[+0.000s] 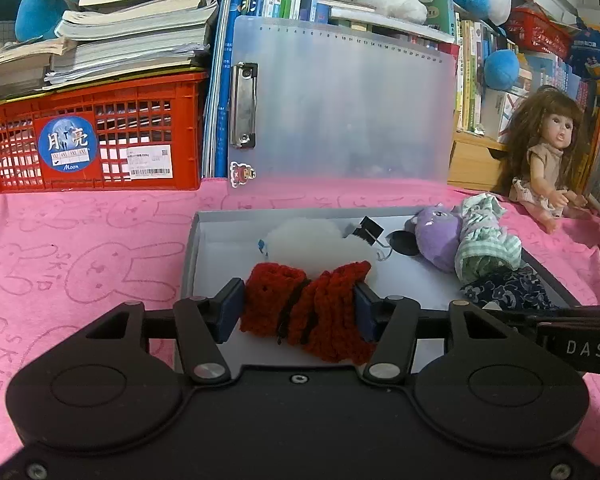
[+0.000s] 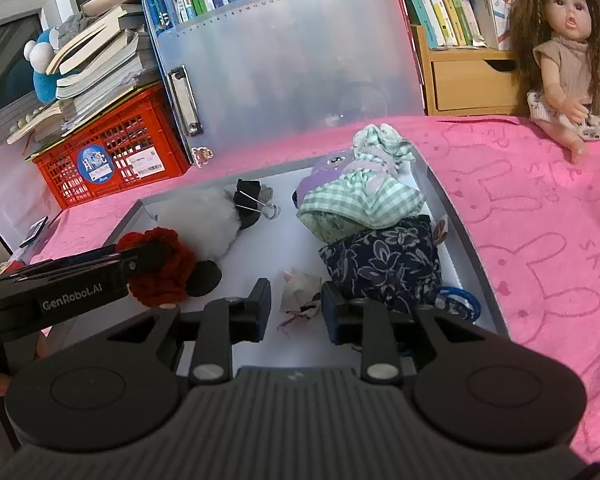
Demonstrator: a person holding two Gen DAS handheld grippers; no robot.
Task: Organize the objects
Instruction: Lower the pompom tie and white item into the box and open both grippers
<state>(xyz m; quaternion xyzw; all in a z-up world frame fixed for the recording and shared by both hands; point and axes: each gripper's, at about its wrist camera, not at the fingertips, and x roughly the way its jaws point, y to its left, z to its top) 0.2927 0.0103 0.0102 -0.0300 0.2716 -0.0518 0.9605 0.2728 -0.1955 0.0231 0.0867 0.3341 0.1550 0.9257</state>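
The left gripper (image 1: 300, 308) clamps a red knitted piece (image 1: 306, 310) above the grey tray (image 1: 192, 248). The right gripper (image 2: 296, 306) stands parted, holding nothing, over crumpled paper (image 2: 300, 294).

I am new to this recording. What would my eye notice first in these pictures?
Probably the red knitted piece clamped in the left gripper above the open grey box. Next, the long-haired doll sitting on the pink cloth at the right, and the red crate under stacked books.

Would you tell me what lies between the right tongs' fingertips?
In the right wrist view, a small crumpled paper scrap lies on the tray floor between the open right tongs.
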